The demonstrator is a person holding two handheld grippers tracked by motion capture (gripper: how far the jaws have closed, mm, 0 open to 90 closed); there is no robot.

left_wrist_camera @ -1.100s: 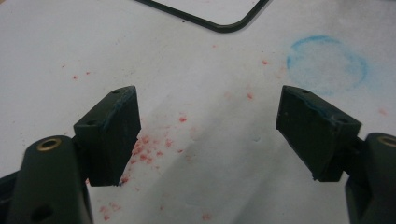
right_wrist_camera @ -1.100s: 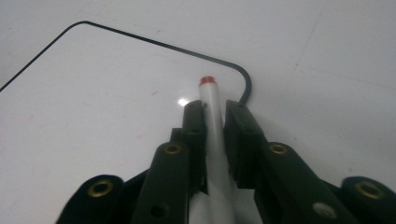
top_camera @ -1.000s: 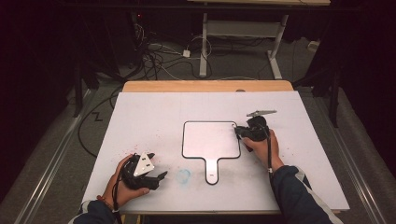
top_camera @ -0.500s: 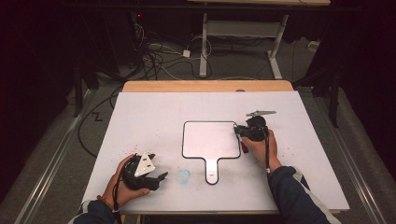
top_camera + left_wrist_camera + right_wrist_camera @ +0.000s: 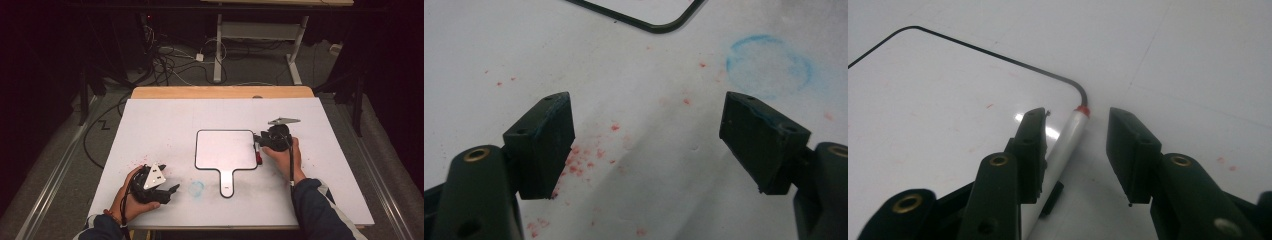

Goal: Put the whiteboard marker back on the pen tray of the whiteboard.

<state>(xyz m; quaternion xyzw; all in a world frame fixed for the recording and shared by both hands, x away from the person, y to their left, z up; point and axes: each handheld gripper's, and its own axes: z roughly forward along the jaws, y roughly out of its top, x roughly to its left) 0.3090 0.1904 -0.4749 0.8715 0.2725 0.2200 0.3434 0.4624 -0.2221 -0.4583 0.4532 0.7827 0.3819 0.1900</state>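
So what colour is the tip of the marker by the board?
Red, on a silver-white marker; clearest in the right gripper view.

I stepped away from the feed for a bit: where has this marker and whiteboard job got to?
Looks done: the marker lies along the edge of the whiteboard, apparently set down. In hand: the right gripper has just been opening; the marker sits between its fingers, nearest the left one, contact unclear. The left gripper rests open. The board looks blank; what remains isn't clear.
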